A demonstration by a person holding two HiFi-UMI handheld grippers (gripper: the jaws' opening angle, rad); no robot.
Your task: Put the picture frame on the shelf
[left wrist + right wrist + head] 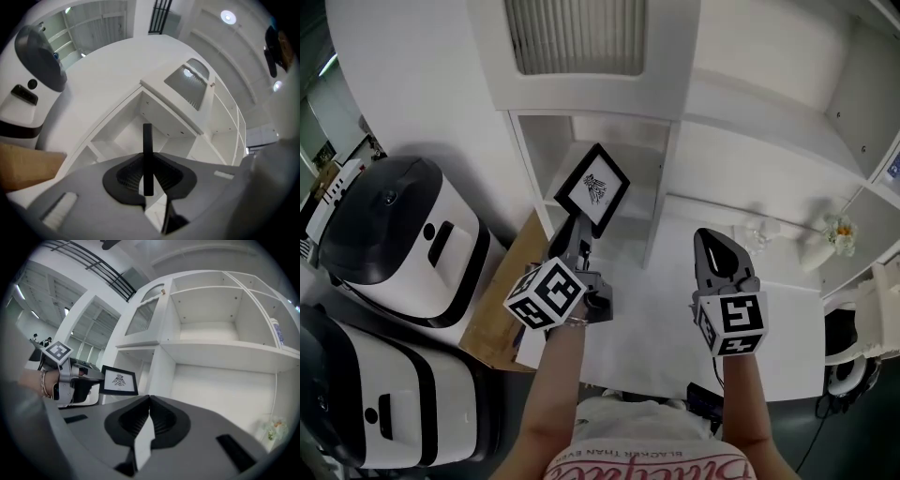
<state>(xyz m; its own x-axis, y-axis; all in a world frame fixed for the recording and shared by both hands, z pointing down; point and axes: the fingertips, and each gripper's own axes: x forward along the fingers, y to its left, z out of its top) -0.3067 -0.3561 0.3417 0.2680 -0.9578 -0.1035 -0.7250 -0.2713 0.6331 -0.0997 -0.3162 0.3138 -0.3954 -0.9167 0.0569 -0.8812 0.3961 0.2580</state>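
Observation:
The picture frame (592, 190) is black with a white print. My left gripper (578, 232) is shut on its lower edge and holds it up, tilted, in front of the lower open compartment of the white shelf (609, 155). In the left gripper view the frame (147, 154) shows edge-on as a black bar clamped between the pads, with that compartment (136, 133) straight ahead. My right gripper (719, 255) hangs to the right over the white counter, shut and empty. The right gripper view shows its closed tips (149, 401), the frame (120, 380) and the left gripper (70, 383) off to the left.
Two large white-and-black appliances (394, 239) (375, 394) stand at the left beside a brown board (502, 305). The shelf's upright divider (661, 187) stands just right of the frame. A small flower ornament (837, 230) sits on the counter (675, 319) at the far right.

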